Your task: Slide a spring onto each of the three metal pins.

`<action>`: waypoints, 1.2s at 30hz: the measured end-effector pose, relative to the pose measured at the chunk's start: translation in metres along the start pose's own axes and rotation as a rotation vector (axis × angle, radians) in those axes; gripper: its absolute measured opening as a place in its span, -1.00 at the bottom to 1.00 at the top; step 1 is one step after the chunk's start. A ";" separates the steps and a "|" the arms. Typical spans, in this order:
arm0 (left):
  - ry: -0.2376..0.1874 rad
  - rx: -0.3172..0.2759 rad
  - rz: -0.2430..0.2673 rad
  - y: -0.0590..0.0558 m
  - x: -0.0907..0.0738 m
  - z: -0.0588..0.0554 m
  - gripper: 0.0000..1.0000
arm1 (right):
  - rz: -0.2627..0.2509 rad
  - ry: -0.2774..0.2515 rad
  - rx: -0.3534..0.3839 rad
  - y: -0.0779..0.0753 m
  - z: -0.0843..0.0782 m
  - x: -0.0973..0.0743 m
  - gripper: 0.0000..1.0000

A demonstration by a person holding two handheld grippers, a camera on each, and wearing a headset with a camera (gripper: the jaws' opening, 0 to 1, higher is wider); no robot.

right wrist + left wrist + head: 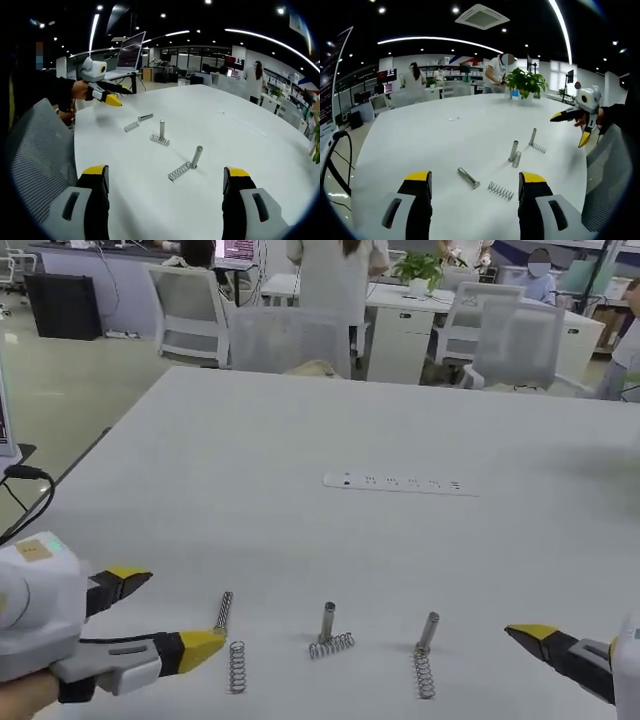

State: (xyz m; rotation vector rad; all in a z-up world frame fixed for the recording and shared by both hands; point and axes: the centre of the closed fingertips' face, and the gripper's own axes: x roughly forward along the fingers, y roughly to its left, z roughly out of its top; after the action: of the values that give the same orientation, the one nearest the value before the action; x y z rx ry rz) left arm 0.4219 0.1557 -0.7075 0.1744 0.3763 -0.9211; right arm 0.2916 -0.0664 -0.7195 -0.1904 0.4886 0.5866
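Three metal pins stand in a row near the front of the white table (300,440). The left pin (223,611) lies on its side, seen as such in the left gripper view (468,178). The middle pin (327,621) and right pin (428,631) stand upright. A loose spring lies beside each: left spring (237,666), middle spring (331,644), right spring (424,673). My left gripper (165,612) is open, just left of the fallen pin, holding nothing. My right gripper (545,640) is open, right of the right pin (197,156), also holding nothing.
A white power strip (400,483) lies flat mid-table, beyond the pins. A black cable (25,490) hangs off the table's left edge. Grey mesh chairs (290,340) stand at the far edge, with people and desks behind. A potted plant (525,82) sits further off.
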 end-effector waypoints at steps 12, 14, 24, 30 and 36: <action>0.082 0.001 0.007 0.007 0.035 -0.006 0.11 | 0.005 0.000 0.002 0.001 -0.002 0.000 0.87; 0.102 0.000 0.014 0.010 0.039 -0.010 0.05 | 0.006 0.007 -0.001 0.001 -0.004 0.002 0.87; 0.173 0.010 0.055 0.025 0.055 -0.021 -0.21 | 0.021 0.011 0.002 0.005 -0.004 0.003 0.87; 0.193 0.005 0.074 0.027 0.066 -0.021 -0.33 | 0.031 0.018 0.004 0.007 -0.006 0.004 0.87; 0.241 -0.009 0.081 0.025 0.074 -0.031 -0.47 | 0.037 0.016 0.006 0.008 -0.006 0.005 0.87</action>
State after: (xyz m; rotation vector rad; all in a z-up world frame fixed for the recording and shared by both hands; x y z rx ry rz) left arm 0.4744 0.1250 -0.7648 0.2913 0.5920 -0.8201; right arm 0.2884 -0.0593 -0.7272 -0.1810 0.5101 0.6198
